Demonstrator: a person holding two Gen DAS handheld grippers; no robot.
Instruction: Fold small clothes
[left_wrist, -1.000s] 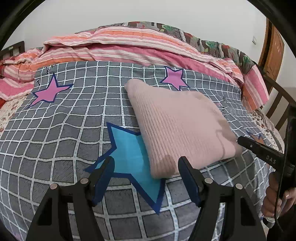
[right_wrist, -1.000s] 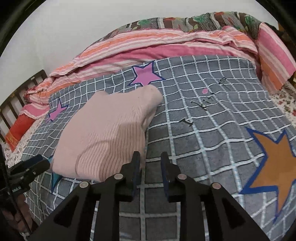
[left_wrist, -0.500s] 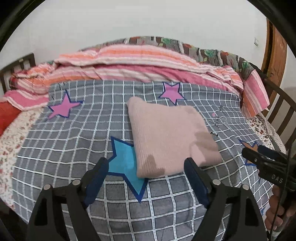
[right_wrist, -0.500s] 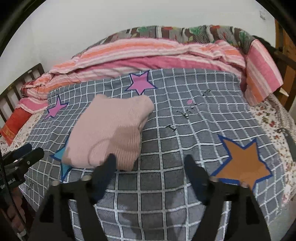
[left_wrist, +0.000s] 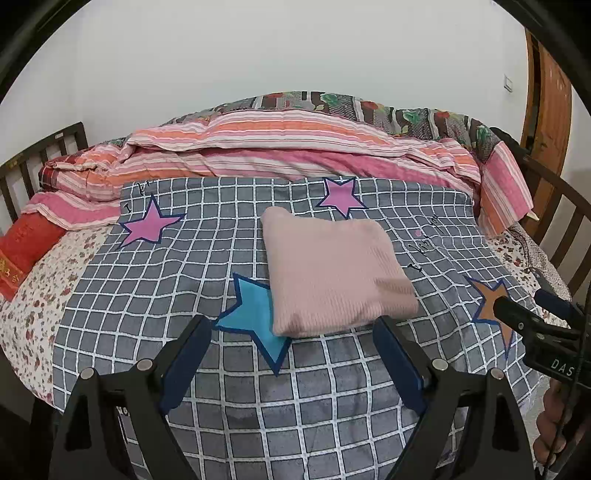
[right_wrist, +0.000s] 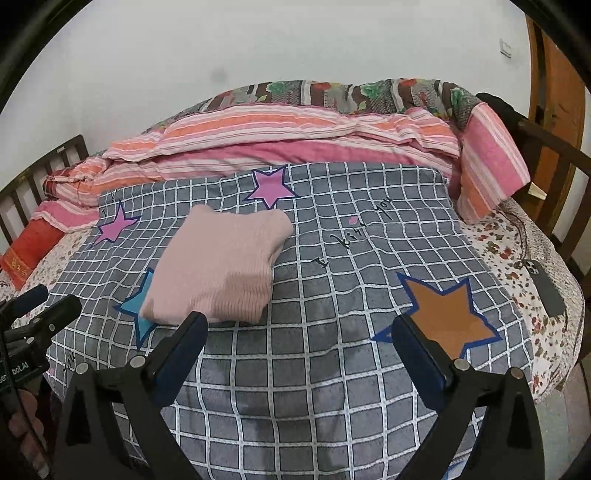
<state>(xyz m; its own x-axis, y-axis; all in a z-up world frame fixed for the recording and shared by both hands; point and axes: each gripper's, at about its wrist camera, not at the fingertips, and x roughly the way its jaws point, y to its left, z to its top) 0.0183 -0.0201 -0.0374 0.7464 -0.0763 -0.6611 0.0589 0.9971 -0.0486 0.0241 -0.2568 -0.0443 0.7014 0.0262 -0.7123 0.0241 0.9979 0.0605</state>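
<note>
A pink ribbed knit garment (left_wrist: 328, 273) lies folded into a neat square on the grey checked blanket (left_wrist: 155, 280); it also shows in the right wrist view (right_wrist: 221, 266). My left gripper (left_wrist: 291, 328) is open and empty, held above the blanket just short of the garment's near edge. My right gripper (right_wrist: 299, 328) is open and empty, to the right of the garment and clear of it. Each gripper shows at the edge of the other's view.
A striped pink and orange quilt (left_wrist: 295, 147) is bunched along the back of the bed. Wooden bed rails (left_wrist: 569, 221) stand at both sides. A phone (right_wrist: 546, 284) lies on the floral sheet at the right. A red cushion (left_wrist: 26, 247) sits far left.
Both grippers have pulled back and up from the folded garment. The right gripper, shut one second ago, has opened wide. The garment stays folded on the blanket.
</note>
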